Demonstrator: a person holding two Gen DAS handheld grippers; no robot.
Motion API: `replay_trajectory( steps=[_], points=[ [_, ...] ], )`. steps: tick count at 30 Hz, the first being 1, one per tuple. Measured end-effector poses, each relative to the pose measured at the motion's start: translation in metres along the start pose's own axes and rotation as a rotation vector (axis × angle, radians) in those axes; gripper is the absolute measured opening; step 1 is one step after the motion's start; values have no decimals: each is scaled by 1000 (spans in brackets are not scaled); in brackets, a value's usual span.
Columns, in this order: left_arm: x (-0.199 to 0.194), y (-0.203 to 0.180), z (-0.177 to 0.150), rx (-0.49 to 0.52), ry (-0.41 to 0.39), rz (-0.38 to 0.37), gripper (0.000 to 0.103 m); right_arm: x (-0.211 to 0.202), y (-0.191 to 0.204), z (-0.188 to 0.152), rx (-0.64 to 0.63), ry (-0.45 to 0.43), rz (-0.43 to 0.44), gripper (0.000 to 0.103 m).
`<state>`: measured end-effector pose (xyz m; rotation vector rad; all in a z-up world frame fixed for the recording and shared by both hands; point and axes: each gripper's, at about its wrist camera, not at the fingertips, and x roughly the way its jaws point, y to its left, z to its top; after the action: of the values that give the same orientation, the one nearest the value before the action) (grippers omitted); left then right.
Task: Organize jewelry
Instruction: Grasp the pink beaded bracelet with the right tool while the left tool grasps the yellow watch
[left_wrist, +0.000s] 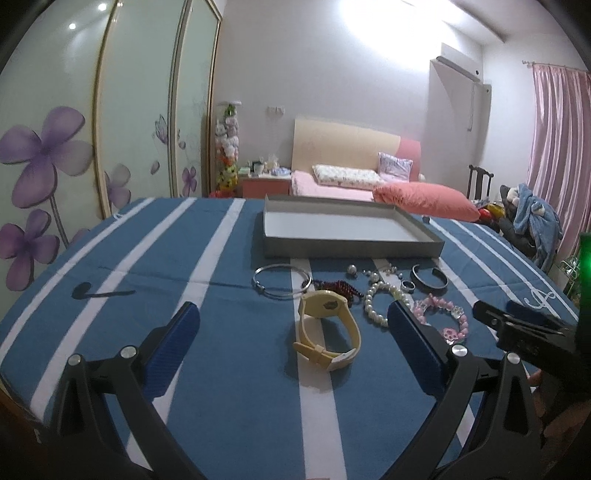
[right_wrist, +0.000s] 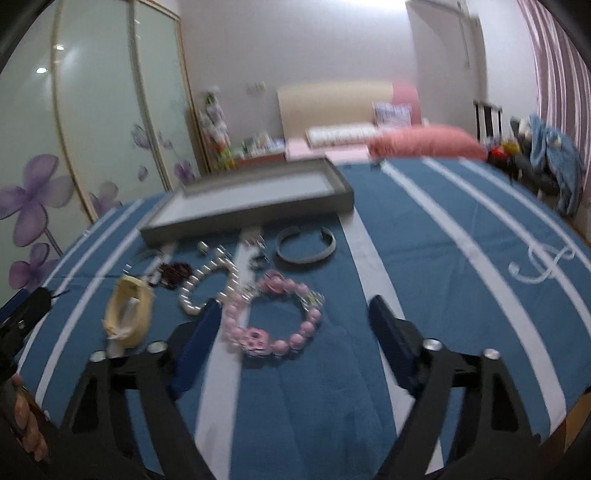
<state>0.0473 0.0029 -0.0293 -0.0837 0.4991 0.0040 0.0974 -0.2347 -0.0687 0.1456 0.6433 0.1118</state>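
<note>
Nothing looks sorted yet: the grey tray (left_wrist: 436, 242) lies empty beyond both tongs, while the yellow watch (left_wrist: 327, 332), pearl bracelet (left_wrist: 376, 299), pink bead bracelet (right_wrist: 275, 314), silver bangle (left_wrist: 277, 286), dark cuff (right_wrist: 306, 245), the ring and the small earrings lie loose on the bench (left_wrist: 229, 369) in front of it. The left tongs (left_wrist: 291, 343) stand wide open and empty with the watch ahead between their tips, and the right tongs (right_wrist: 291, 325) are parted too, gripping nothing, the pink bracelet lying between their fingers untouched. The bench wears a blue cloth with white stripes, in a bedroom with a pink bed (left_wrist: 332, 186), flowered wardrobe doors (left_wrist: 140, 110) and pink curtains (left_wrist: 557, 140).
</note>
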Motion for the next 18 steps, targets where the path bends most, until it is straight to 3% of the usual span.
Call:
replay_trajectory(
  steps=[3, 10, 12, 15, 18],
  points=[
    [12, -1, -1, -4, 31, -16, 99, 21, -4, 4, 24, 93, -1, 58],
    [32, -7, 1, 10, 82, -28, 99, 48, 0, 9, -23, 201, -41, 38],
    [39, -8, 2, 14, 105, -34, 99, 49, 4, 10, -49, 202, -64, 35],
    [50, -11, 2, 20, 139, -36, 99, 49, 8, 11, -73, 208, -85, 20],
    [59, -14, 1, 26, 173, -40, 99, 48, 8, 12, -83, 205, -68, 20]
  ],
)
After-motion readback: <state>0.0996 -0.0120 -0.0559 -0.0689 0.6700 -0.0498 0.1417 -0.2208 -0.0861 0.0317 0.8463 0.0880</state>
